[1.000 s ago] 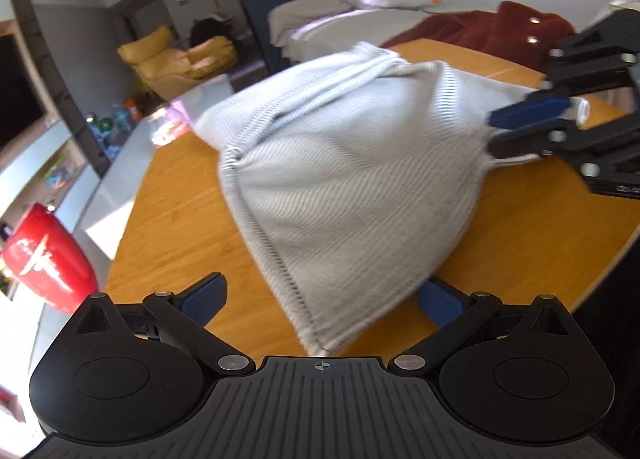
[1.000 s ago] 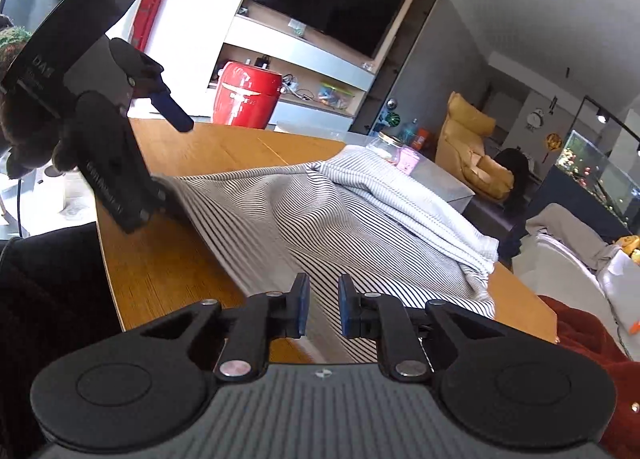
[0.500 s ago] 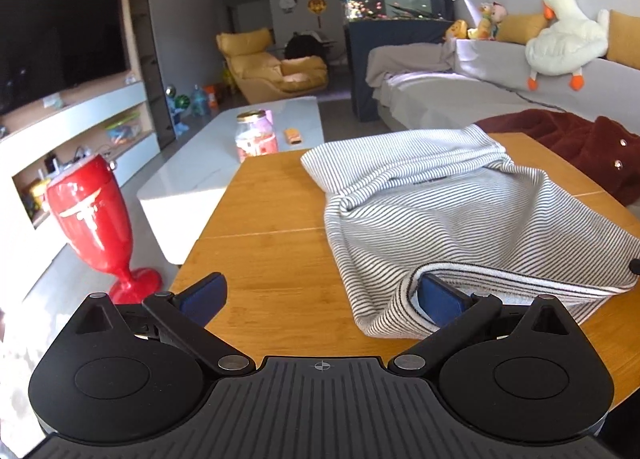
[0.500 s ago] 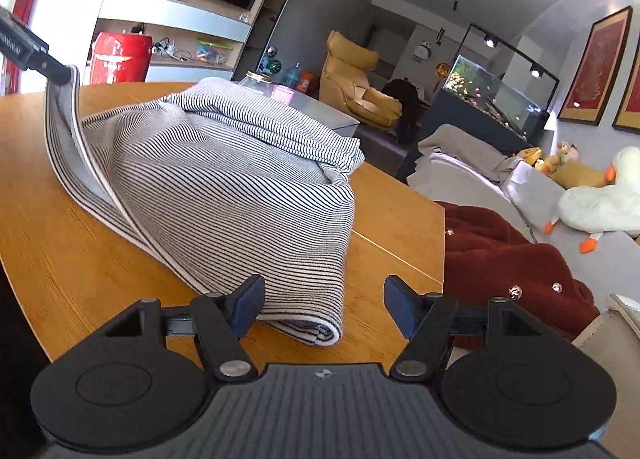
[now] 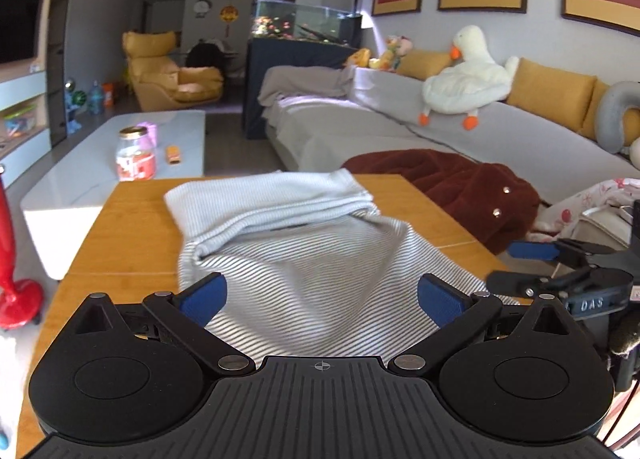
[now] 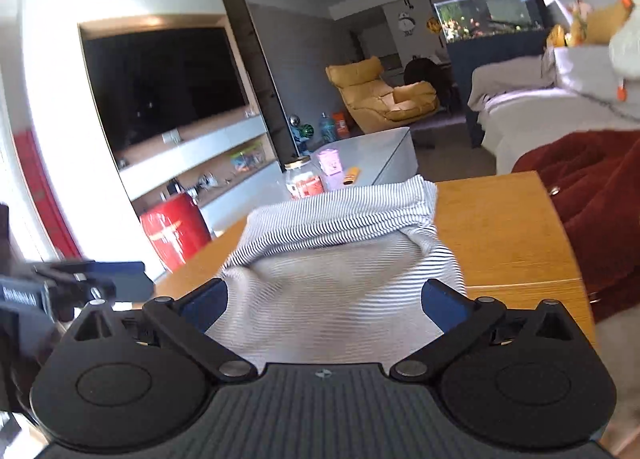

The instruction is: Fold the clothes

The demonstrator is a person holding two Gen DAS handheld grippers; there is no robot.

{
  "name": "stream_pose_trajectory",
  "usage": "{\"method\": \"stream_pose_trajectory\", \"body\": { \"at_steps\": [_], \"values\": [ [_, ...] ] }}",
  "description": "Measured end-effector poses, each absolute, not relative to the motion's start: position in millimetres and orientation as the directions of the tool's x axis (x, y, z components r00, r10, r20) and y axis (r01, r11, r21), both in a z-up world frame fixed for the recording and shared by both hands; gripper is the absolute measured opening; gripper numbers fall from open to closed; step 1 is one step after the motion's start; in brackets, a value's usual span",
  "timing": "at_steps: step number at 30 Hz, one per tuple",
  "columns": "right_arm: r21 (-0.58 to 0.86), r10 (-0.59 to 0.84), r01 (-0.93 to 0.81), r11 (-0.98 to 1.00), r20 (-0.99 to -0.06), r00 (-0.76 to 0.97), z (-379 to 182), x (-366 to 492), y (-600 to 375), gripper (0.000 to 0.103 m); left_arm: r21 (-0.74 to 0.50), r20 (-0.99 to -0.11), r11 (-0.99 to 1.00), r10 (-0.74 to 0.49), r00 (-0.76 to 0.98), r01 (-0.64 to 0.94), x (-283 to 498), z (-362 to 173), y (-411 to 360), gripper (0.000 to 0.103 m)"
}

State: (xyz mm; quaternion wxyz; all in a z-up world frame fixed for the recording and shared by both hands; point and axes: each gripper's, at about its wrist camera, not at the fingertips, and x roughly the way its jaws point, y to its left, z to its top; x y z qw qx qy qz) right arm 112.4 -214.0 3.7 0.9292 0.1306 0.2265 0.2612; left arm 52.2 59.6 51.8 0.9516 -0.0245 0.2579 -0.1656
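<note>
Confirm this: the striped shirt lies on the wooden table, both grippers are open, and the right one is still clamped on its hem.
Not quite. The right gripper holds nothing: the right wrist view shows its fingers spread wide with the shirt lying loose between them. The rest stands: shirt on the table, left gripper open too.

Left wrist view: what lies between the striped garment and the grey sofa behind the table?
A dark red fleece garment with snap buttons lies heaped between the folded striped garment and the grey sofa.
</note>
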Motion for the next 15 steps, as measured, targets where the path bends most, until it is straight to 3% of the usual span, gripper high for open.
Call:
{"method": "stream_pose_trajectory", "body": {
  "at_steps": [4, 6, 8, 15],
  "values": [
    [0.547, 0.583, -0.351, 0.760, -0.334, 0.741, -13.9, 167.9, -210.7, 0.103, -0.241, -0.513, 0.922, -0.387, 0.766, 0.305, 102.0, 30.8, 49.3, 0.103],
    [0.613, 0.588, -0.294, 0.734, -0.355, 0.727, -30.4, 194.9, -211.3, 0.103, -0.232, -0.541, 0.937, -0.346, 0.766, 0.260, 118.8, 17.5, 58.2, 0.103],
    [0.604, 0.534, -0.207, 0.769, -0.430, 0.728, -47.6, 211.9, -210.8, 0.103, -0.222, -0.568, 0.951, -0.305, 0.764, 0.215, 135.6, 4.3, 67.1, 0.103],
    [0.588, 0.536, -0.218, 0.779, -0.445, 0.717, -58.4, 211.0, -215.1, 0.103, -0.203, -0.642, 0.975, -0.205, 0.739, 0.094, 183.4, -30.1, 96.1, 0.103]
  ]
}}
